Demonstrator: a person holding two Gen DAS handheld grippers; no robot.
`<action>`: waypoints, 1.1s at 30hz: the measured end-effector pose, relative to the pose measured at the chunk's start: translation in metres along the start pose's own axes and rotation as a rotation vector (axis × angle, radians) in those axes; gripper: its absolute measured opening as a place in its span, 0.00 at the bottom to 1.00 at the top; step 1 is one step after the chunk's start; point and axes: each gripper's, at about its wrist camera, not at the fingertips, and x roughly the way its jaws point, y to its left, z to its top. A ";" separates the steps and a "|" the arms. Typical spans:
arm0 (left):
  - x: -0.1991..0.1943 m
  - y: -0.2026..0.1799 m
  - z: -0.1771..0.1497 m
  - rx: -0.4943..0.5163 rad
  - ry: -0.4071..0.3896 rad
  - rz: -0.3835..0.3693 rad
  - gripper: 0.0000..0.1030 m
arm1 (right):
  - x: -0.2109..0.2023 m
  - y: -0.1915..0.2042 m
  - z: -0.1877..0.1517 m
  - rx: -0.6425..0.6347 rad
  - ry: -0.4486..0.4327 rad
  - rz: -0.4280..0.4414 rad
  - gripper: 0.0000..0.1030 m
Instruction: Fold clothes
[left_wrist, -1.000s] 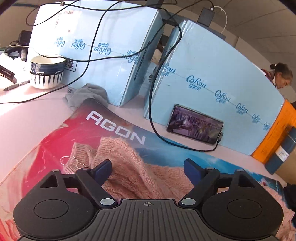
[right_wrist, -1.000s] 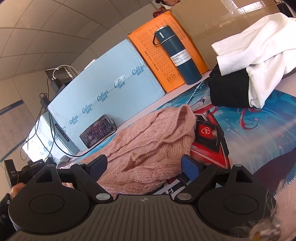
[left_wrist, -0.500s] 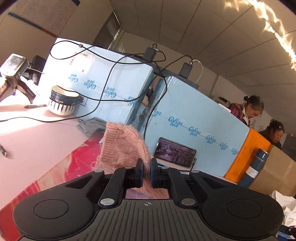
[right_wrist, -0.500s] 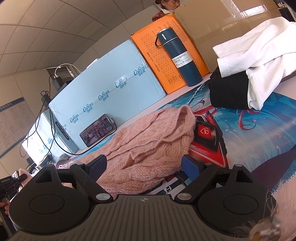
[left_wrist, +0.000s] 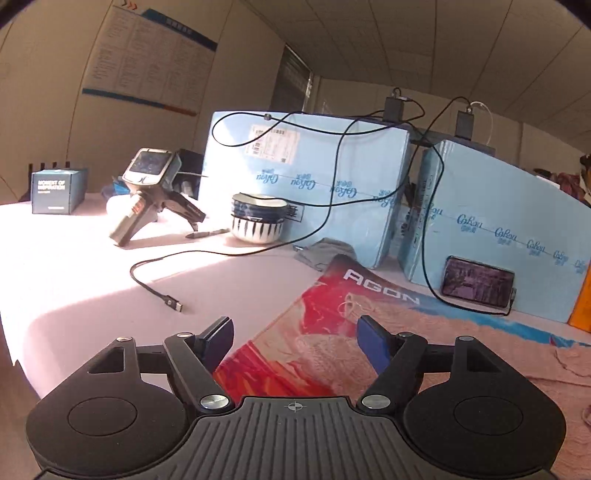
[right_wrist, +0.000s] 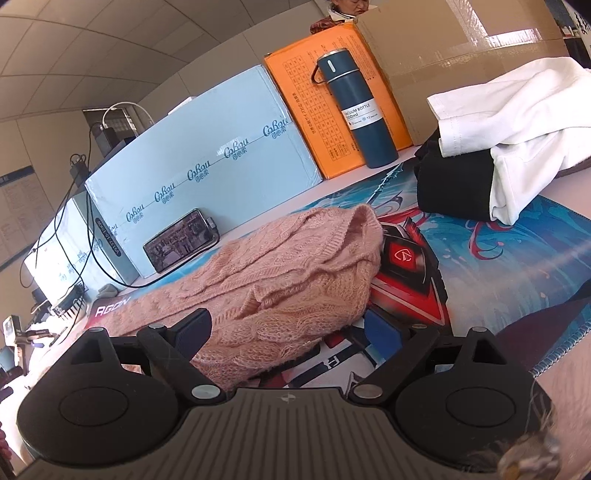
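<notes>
Left tongs (left_wrist: 295, 341) are spreading apart right now with nothing between the pads, just hanging over the edge of the AGON mat (left_wrist: 321, 310) and the bare pink table (left_wrist: 110, 295). Right tongs (right_wrist: 288, 332) are opening a touch wider too, and the near hem of the pink knit sweater (right_wrist: 280, 280) is sitting between the blue pads without being pinched. The sweater is lying bunched in a heap across the middle of the mat. Behind it a phone (right_wrist: 179, 240) is leaning on a light blue box (right_wrist: 207, 155). Further right a dark blue bottle (right_wrist: 358, 110) is standing by an orange box (right_wrist: 303, 110), and white cloth (right_wrist: 517, 107) is piling over black cloth (right_wrist: 450, 184).
</notes>
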 end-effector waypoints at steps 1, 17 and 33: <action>0.004 -0.012 0.003 0.028 0.003 -0.055 0.82 | 0.000 0.004 -0.002 -0.031 0.007 -0.007 0.87; 0.168 -0.084 0.033 0.290 0.279 -0.047 0.90 | 0.023 0.031 0.047 -0.242 -0.051 -0.065 0.87; 0.194 -0.102 0.024 0.314 0.368 -0.214 0.14 | 0.183 0.025 0.091 -0.470 0.225 -0.196 0.14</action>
